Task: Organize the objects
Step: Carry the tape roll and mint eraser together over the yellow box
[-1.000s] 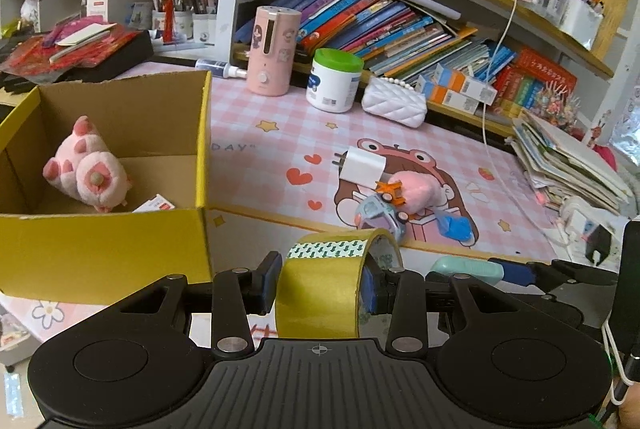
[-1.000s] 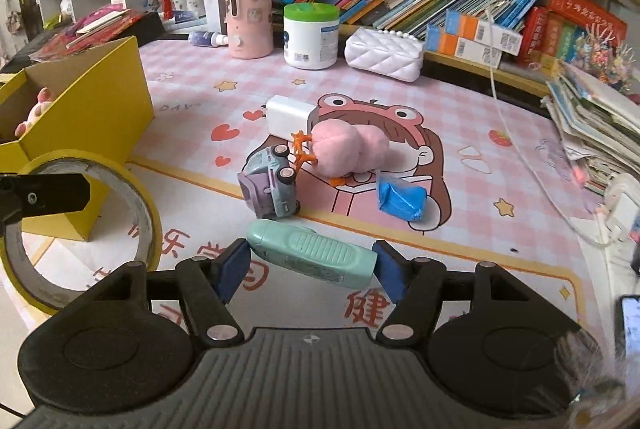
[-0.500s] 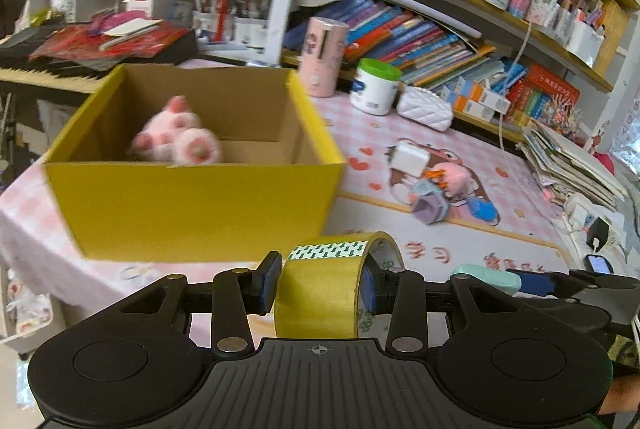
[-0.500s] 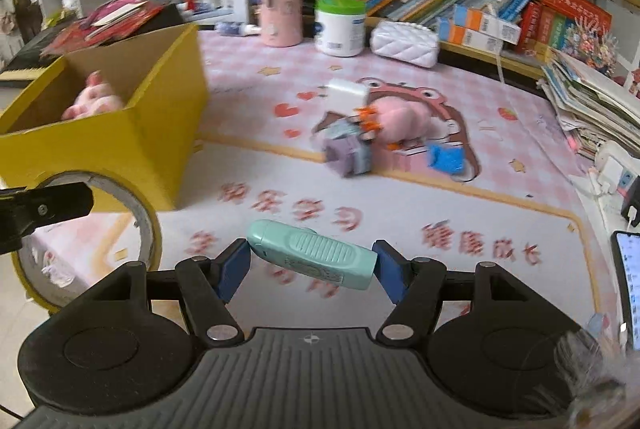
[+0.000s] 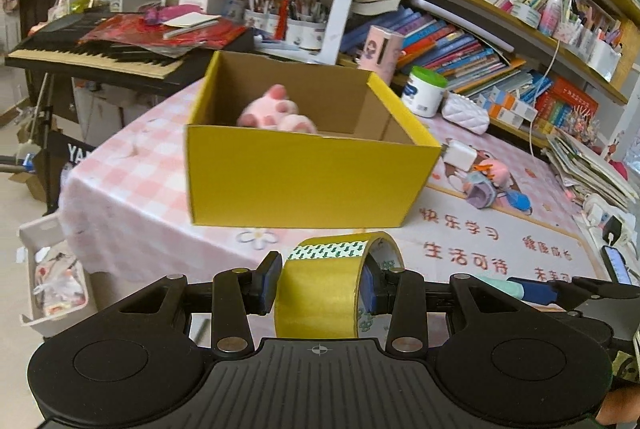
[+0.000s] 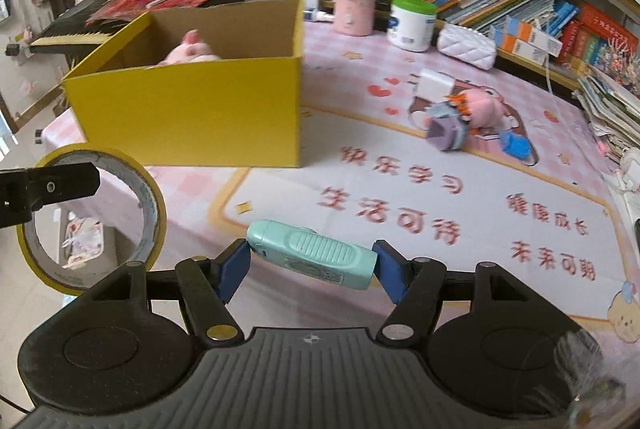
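1. Yellow tape roll point(image 5: 320, 289) fills the middle of the left wrist view, clamped across its width between the blue pads of the left gripper point(image 5: 320, 287). The roll stands on edge, its outer face glossy yellow, with a strip of white-and-green patterned paper along the top where the tape end lies. It is held in the air, in front of the near wall of the yellow cardboard box point(image 5: 308, 181). The box stands open on the pink checked table cover point(image 5: 132, 181), and a pink plush toy point(image 5: 280, 111) lies inside against the brown inner wall. To the right, a white charger point(image 5: 460, 153), a small purple toy car point(image 5: 482, 193) and a blue wrapped item point(image 5: 518, 201) sit close together on the printed mat.

2. Mint-green plastic marks the small device point(image 6: 316, 255) in the right wrist view, an oblong case with a ribbed panel on top, tilted slightly down to the right. The right gripper point(image 6: 312, 265) grasps it end to end between its blue pads, above the mat's near edge. At far left the tape roll point(image 6: 92, 217) shows its open ring, held by a black finger point(image 6: 52, 185) of the left gripper.
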`<state>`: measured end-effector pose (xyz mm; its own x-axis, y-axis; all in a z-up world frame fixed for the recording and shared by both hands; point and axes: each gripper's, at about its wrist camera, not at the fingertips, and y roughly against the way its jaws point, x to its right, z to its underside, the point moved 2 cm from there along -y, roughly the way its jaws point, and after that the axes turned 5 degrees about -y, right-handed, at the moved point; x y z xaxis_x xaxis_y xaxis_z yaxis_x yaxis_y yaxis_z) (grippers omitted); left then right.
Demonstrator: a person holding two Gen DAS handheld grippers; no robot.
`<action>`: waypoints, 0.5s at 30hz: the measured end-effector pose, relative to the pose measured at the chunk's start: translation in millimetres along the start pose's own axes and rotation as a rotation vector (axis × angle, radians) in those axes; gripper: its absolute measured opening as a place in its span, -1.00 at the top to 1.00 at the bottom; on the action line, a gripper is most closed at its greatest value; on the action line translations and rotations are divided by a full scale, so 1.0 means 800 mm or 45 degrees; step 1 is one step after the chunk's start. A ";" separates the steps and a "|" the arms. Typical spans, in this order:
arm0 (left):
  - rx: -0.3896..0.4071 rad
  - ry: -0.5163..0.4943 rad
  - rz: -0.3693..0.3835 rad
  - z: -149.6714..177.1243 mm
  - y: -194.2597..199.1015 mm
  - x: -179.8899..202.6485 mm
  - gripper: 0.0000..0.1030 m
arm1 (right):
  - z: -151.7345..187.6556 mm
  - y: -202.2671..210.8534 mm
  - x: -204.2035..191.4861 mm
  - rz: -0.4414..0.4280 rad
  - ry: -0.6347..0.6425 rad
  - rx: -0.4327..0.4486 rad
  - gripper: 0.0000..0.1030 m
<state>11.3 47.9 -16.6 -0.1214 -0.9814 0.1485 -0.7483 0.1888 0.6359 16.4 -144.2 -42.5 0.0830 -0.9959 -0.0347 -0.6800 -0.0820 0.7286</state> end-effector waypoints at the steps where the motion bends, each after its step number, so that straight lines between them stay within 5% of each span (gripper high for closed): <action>1: 0.002 0.000 -0.004 0.002 0.003 -0.005 0.26 | 0.002 0.001 -0.006 -0.005 0.002 -0.001 -0.26; 15: 0.053 0.043 -0.034 0.014 0.039 -0.054 0.26 | 0.009 0.018 -0.069 -0.046 0.056 0.031 -0.26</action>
<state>-13.7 95.8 -11.6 -0.0789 -0.9843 0.1579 -0.7774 0.1599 0.6083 -3.6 -90.9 -35.0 0.1393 -0.9898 -0.0297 -0.6935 -0.1189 0.7106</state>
